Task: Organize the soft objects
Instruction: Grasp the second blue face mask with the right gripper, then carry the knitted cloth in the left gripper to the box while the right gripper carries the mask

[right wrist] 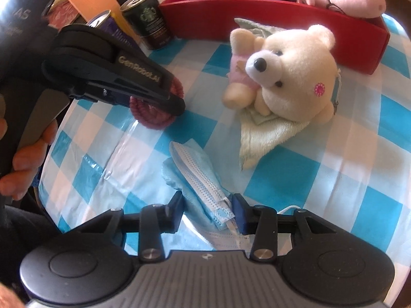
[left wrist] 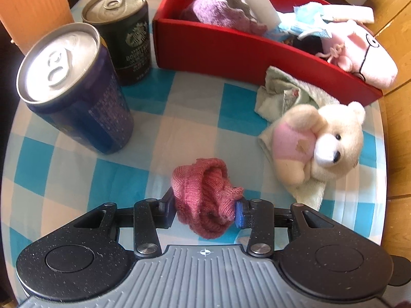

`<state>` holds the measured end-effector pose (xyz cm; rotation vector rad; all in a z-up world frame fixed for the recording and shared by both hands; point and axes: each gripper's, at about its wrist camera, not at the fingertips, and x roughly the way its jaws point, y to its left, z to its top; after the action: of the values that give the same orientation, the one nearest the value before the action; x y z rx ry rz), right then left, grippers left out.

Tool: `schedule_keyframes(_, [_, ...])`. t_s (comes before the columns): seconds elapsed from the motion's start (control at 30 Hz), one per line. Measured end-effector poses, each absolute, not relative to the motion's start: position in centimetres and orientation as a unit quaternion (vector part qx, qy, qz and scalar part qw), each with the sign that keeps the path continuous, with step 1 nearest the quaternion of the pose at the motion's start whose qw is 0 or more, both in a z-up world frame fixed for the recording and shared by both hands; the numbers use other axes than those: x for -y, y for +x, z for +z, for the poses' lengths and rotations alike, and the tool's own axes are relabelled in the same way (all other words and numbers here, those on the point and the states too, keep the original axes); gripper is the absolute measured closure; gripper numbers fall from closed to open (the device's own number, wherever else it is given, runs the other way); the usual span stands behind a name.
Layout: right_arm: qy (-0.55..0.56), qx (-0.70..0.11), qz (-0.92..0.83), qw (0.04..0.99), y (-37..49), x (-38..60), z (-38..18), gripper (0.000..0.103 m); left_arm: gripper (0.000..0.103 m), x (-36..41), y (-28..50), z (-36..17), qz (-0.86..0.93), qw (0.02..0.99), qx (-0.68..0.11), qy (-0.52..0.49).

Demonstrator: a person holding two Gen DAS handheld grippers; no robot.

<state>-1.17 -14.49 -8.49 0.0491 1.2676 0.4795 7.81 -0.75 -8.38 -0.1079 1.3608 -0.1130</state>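
Left gripper (left wrist: 205, 211) clamped on a bunched red knit cloth (left wrist: 205, 197), jaws narrowed against its sides, held just above the checked worktop (left wrist: 179, 118). Right gripper (right wrist: 209, 211) set around a folded blue face mask (right wrist: 200, 177) lying on the worktop; jaws narrow, pads at or near the mask's edges, firm contact hard to confirm.

Likely handling: both items light, limp and compressible, no risk of breakage. Knit best pinched through the thick middle of the bunch. Mask thin and slick; better taken across the folded pleats than by an ear loop, which would stretch and slip.

Left wrist view alone shows the inside of the red box (left wrist: 205, 48), already holding cloths and a pink plush. Right wrist view alone shows the mask and the person's hand (right wrist: 25, 159). Teddy bear (right wrist: 287, 71) on a pale towel (right wrist: 267, 131), outside the box.
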Motion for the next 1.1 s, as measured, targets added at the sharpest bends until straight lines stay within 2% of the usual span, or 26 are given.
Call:
schedule_keyframes(0.27, [0.043, -0.586, 0.214, 0.78, -1.6, 15.6, -7.7, 0.093, 0.059, 0.8, 7.3, -8.0, -0.059, 0.774, -0.629, -0.044])
schedule_keyframes(0.3, [0.048, -0.586, 0.213, 0.78, -1.5, 15.9, -7.6, 0.097, 0.059, 0.8, 7.3, -8.0, -0.059, 0.774, -0.629, -0.045])
schedule_keyframes(0.43, [0.076, -0.582, 0.205, 0.784, -1.4, 17.5, -6.7, 0.101, 0.058, 0.5, 7.1, -7.7, -0.061, 0.775, -0.627, -0.045])
schedule_keyframes(0.8, [0.122, -0.55, 0.188, 0.804, -1.2, 20.0, -3.7, 0.103, 0.058, -0.1, 6.7, -6.4, -0.072, 0.779, -0.621, -0.05])
schedule_keyframes(1.1, [0.146, -0.502, 0.171, 0.835, 1.0, 21.0, 1.0, 0.103, 0.058, 0.3, 7.8, -2.5, -0.084, 0.798, -0.594, -0.056])
